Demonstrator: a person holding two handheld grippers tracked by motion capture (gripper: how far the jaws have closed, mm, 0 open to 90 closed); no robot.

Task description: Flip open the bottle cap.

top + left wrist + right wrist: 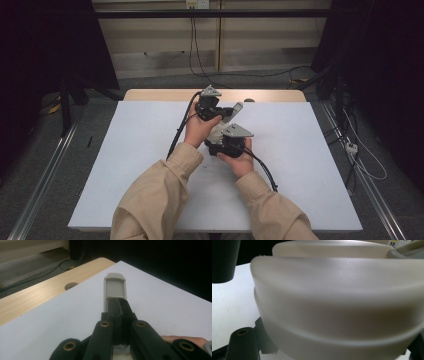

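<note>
text: none readable | labels: none legible | brands: none | numbers: none | signs: small yellow-black sticker, right gripper view, too blurred

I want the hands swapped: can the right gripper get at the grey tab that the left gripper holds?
Probably not yet: the right gripper is shut on the white container, and the left gripper already clamps the grey tab.

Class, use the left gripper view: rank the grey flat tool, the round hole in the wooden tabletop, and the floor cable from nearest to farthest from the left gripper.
1. Grey flat tool: clamped in the left gripper, sticking out ahead.
2. Round hole: in the wooden tabletop, ahead and left.
3. Floor cable: beyond the table edge, upper left.
</note>
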